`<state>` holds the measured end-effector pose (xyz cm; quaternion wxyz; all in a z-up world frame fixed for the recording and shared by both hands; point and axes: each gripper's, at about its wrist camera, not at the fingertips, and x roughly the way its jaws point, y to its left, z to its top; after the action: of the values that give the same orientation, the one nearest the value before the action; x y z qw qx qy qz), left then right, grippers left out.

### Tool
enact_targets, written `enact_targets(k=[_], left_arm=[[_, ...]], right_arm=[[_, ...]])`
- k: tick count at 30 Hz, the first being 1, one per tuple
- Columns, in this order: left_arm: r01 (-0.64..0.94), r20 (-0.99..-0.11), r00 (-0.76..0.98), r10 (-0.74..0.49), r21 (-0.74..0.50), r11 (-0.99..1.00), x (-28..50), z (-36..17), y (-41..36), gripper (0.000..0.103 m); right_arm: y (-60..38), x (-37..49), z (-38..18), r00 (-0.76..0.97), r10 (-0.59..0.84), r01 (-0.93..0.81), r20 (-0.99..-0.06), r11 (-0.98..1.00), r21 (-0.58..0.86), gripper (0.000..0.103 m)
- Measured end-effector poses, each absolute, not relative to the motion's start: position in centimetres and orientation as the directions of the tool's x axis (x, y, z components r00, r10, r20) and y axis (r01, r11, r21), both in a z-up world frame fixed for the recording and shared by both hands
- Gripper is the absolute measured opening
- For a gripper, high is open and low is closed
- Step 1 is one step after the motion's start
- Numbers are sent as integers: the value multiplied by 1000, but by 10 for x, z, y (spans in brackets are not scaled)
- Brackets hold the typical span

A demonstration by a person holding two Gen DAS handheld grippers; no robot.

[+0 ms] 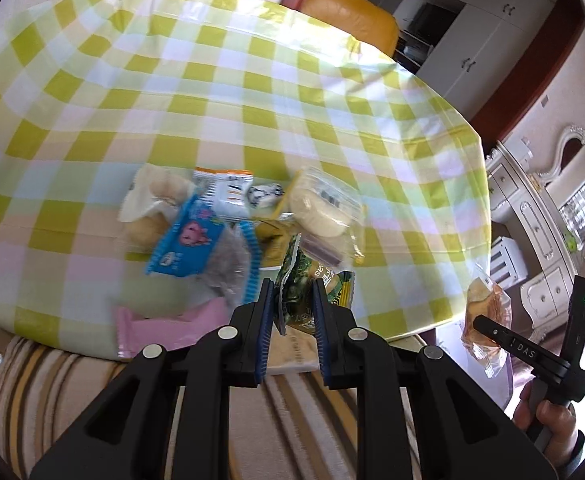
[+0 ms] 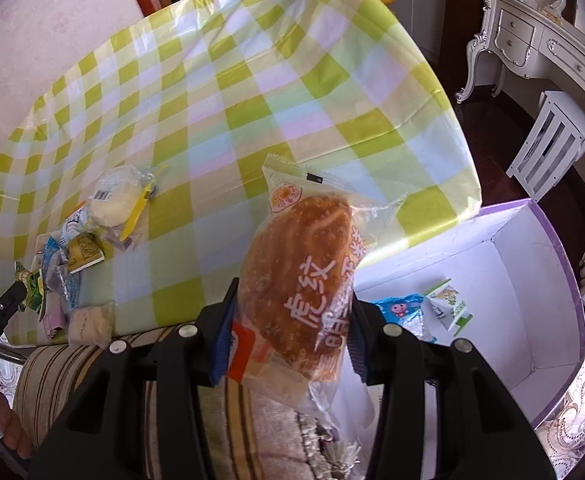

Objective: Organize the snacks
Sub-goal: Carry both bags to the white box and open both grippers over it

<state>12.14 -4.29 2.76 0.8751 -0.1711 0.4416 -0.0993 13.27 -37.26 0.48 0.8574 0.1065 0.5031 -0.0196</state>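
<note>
My left gripper (image 1: 292,300) is shut on a green snack packet (image 1: 296,280) at the near edge of the table, beside a pile of snacks (image 1: 228,216). My right gripper (image 2: 292,312) is shut on a wrapped brown bun (image 2: 296,280) and holds it above the table's near right corner. The bun also shows in the left wrist view (image 1: 486,312). A white box with purple rim (image 2: 532,280) stands to the right of the table and holds a blue packet (image 2: 400,308) and a white-green packet (image 2: 448,304). The left gripper shows in the right wrist view (image 2: 20,288).
The table has a green checked cloth (image 1: 212,80). A pink packet (image 1: 164,324) lies at its near edge. A striped cushion (image 2: 92,360) lies below the grippers. A yellow chair (image 1: 348,12) stands behind the table. White furniture (image 2: 532,40) stands to the right.
</note>
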Motion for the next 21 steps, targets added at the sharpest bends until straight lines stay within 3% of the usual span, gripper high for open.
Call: enact_targets(k=[21], left_arm=[[438,-803,308,-511,-357,825,137,6,-261,19]], right_arm=[[-511,105,-48,425,-85,420,-901,901,112,47]])
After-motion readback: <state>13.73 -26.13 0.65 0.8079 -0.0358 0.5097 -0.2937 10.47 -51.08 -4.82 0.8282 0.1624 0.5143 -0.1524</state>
